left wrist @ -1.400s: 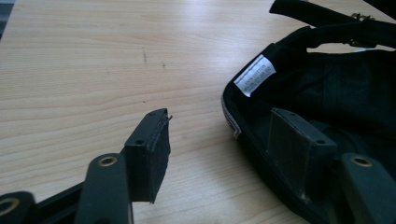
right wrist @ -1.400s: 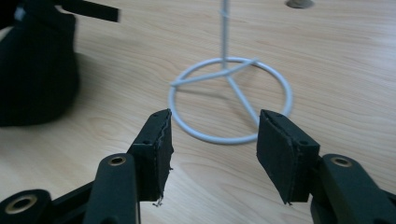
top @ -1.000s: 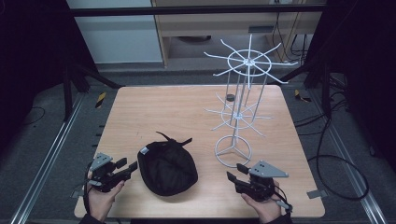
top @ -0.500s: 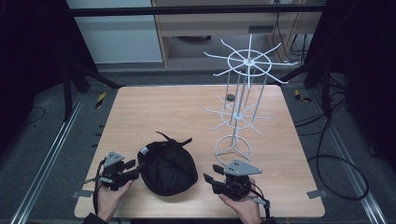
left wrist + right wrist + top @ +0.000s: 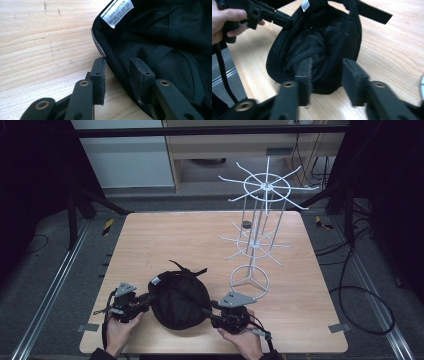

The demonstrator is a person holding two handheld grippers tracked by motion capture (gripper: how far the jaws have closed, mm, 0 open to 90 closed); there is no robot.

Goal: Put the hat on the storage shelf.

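A black cap [image 5: 180, 299] lies upside down near the table's front edge, its strap pointing to the far side. My left gripper [image 5: 149, 298] is open at the cap's left rim. In the left gripper view, the cap [image 5: 162, 37] has a white cotton label [image 5: 117, 13], and the rim passes between the open jaws of the left gripper [image 5: 117, 68]. My right gripper [image 5: 206, 313] is open at the cap's right front edge. In the right gripper view, the right gripper [image 5: 325, 68] has its jaws framing the near side of the cap [image 5: 319, 42], and the left gripper [image 5: 283, 20] meets the far rim.
A white wire display rack [image 5: 257, 235] stands at the right back of the wooden table [image 5: 165, 240], its ring base [image 5: 249, 279] just behind my right gripper. A small dark round object [image 5: 246, 224] lies near the rack's pole. A hand [image 5: 224, 20] holds the left gripper.
Both grippers have moved inward from the table's front corners to the cap's two sides. The cap has stayed in place.
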